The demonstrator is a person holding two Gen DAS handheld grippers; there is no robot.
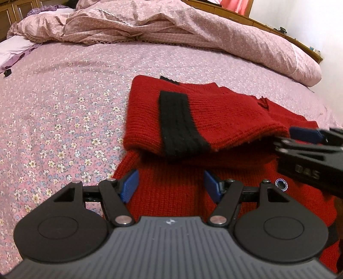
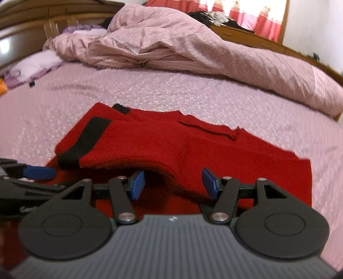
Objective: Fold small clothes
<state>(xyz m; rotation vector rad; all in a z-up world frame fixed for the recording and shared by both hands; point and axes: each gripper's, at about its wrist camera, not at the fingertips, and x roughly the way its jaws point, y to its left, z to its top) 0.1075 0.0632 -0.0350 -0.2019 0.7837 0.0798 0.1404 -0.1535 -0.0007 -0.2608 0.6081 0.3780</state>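
A red knitted sweater (image 1: 225,120) with a black cuff band (image 1: 178,122) lies partly folded on the bed; a sleeve is laid across its body. It also shows in the right wrist view (image 2: 193,150), black band (image 2: 85,139) at the left. My left gripper (image 1: 170,184) is open and empty, just above the sweater's near part. My right gripper (image 2: 172,184) is open and empty, over the folded sleeve's near edge. The right gripper shows at the right of the left wrist view (image 1: 308,137); a left fingertip (image 2: 39,172) shows in the right wrist view.
The bed has a pink flowered sheet (image 1: 64,107). A crumpled pink quilt (image 1: 171,28) lies along the far side. A small black object (image 1: 7,73) lies at the far left. A wooden bed frame (image 1: 268,25) and pink curtains (image 2: 246,17) stand behind.
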